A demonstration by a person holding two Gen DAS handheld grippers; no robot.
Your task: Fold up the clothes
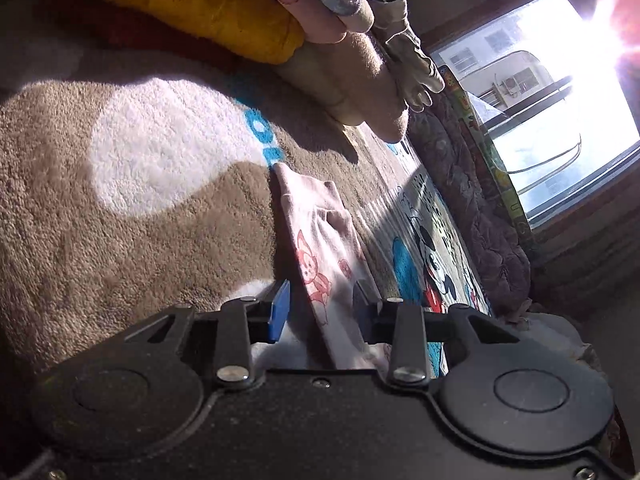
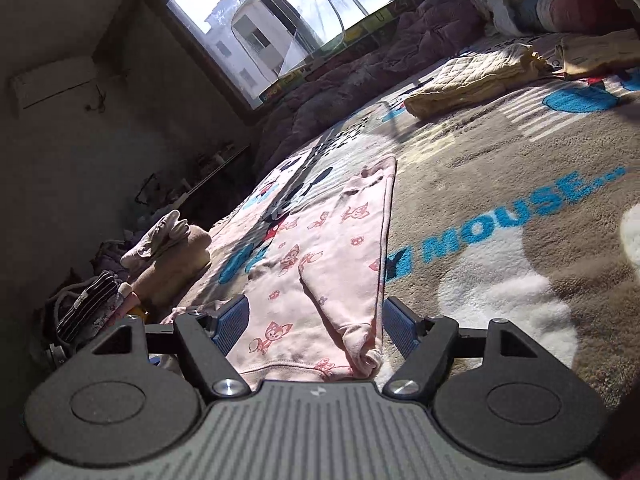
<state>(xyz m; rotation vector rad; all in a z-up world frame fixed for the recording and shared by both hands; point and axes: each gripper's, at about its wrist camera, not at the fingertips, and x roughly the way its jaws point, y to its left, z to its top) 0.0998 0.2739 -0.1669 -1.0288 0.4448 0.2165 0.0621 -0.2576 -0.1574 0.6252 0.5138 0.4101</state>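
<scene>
A pale pink cartoon-printed cotton garment (image 1: 320, 240) lies on the brown fleece blanket (image 1: 120, 240). Its near edge passes between the left gripper (image 1: 320, 308) and its parted jaws, untouched.

Brown cartoon-mouse blanket (image 2: 500, 184) – sunlit window (image 2: 280, 12) beyond

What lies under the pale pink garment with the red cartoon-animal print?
The pale pink garment lies flat on a brown fleece blanket with blue lettering and cartoon mice. The blanket's print beneath the garment is covered.
</scene>
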